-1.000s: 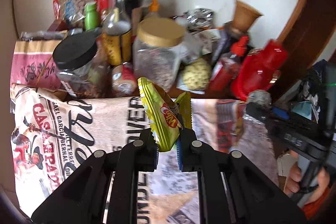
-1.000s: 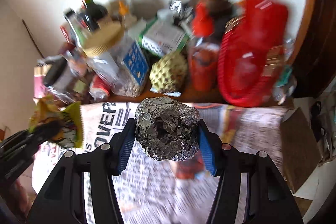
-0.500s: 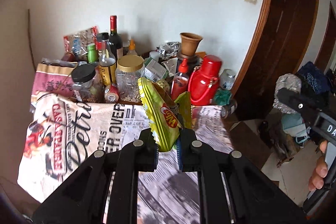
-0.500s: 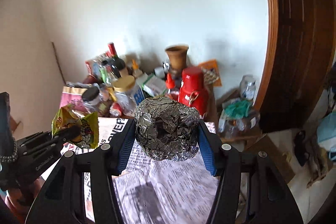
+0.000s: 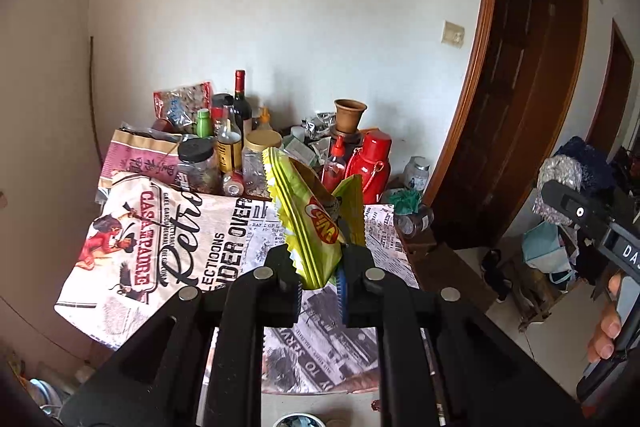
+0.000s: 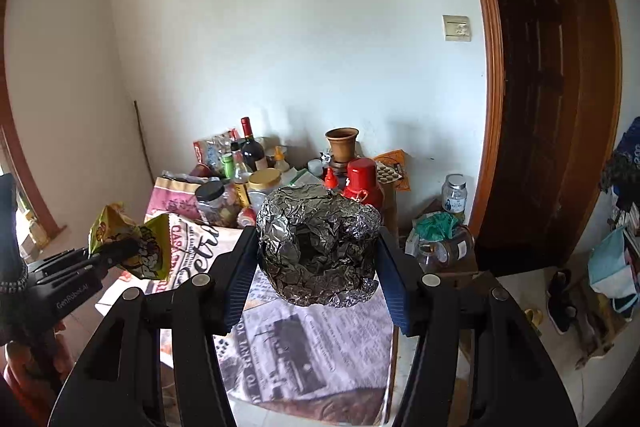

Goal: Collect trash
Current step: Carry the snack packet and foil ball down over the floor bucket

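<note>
Two pieces of trash are in hand, one per claw. The left claw [image 5: 319,293] is closed on the lower corner of a yellow-green snack wrapper [image 5: 310,215], which stands up out of the pads with its open mouth toward the back wall. The right claw [image 6: 316,267] is clamped, fingers wide, around a crumpled foil ball [image 6: 318,245] that fills the whole gap between the blue pads. Both items are lifted well clear of the surface [image 5: 168,239], which is covered by a printed newspaper-style cloth.

Judging by this, the picking-up step is finished and the carry to a bin is the step in hand. No bin shows clearly; a round rim at the bottom edge of the left wrist view may be one, but too little of it is visible to say. The next move calls for finding that container, bringing each claw above its mouth and opening the fingers in turn. The wrapper is light and may cling or drift, while the foil should drop straight.

Counted at the back of the surface: one wine bottle [image 5: 240,99], one red flask [image 5: 370,163], one clay pot [image 5: 349,115], one small red squeeze bottle [image 5: 335,167], and two lidded jars, a black-lidded jar [image 5: 198,163] and a gold-lidded jar [image 5: 260,155]. The rest is too crowded to count.
</note>
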Available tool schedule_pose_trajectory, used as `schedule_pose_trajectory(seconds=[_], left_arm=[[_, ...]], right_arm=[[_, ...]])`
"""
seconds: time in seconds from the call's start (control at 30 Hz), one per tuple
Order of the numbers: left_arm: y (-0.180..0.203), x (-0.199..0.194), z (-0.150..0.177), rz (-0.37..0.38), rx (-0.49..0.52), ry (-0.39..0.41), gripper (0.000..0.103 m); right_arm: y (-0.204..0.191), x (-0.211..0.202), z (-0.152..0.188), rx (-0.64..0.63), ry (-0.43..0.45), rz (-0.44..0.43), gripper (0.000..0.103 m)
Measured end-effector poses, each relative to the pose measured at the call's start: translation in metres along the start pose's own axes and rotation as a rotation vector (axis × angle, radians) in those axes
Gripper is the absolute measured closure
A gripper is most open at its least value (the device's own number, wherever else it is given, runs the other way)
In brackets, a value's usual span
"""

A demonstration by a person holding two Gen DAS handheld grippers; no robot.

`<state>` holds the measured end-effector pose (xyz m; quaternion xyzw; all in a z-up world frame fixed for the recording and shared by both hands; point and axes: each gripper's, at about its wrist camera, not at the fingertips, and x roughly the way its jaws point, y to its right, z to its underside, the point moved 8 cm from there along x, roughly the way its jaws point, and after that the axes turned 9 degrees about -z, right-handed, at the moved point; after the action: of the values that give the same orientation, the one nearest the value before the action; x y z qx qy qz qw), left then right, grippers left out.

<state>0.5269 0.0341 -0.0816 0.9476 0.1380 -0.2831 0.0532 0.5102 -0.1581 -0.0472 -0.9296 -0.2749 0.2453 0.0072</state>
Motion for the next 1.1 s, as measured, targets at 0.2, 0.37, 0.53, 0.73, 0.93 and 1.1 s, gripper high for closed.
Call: schedule_pose_trajectory(seconds=[0.2, 0.37, 0.53, 0.73, 0.93, 1.1], left_arm=[[-0.031, -0.043, 0.015, 0.018, 0.000, 0.040, 0.091], [-0.067, -0.088, 0.041, 0.033, 0.018, 0.053, 0.091], [-0.108, -0.128, 0.080, 0.049, 0.022, 0.024, 0.091], [-0.134, -0.152, 0.123, 0.072, 0.042, -0.034, 0.091], [-0.139, -0.150, 0.159, 0.124, 0.071, -0.129, 0.091], [-0.135, -0.142, 0.188, 0.138, 0.076, -0.190, 0.091]], right_arm=[[-0.034, -0.029, 0.022, 0.023, 0.019, 0.014, 0.050], [-0.080, -0.051, 0.046, 0.026, 0.032, 0.030, 0.050], [-0.128, -0.070, 0.082, 0.037, 0.012, 0.032, 0.050], [-0.162, -0.085, 0.127, 0.051, -0.053, 0.056, 0.050], [-0.168, -0.093, 0.163, 0.095, -0.140, 0.100, 0.050], [-0.162, -0.089, 0.192, 0.117, -0.221, 0.120, 0.050]])
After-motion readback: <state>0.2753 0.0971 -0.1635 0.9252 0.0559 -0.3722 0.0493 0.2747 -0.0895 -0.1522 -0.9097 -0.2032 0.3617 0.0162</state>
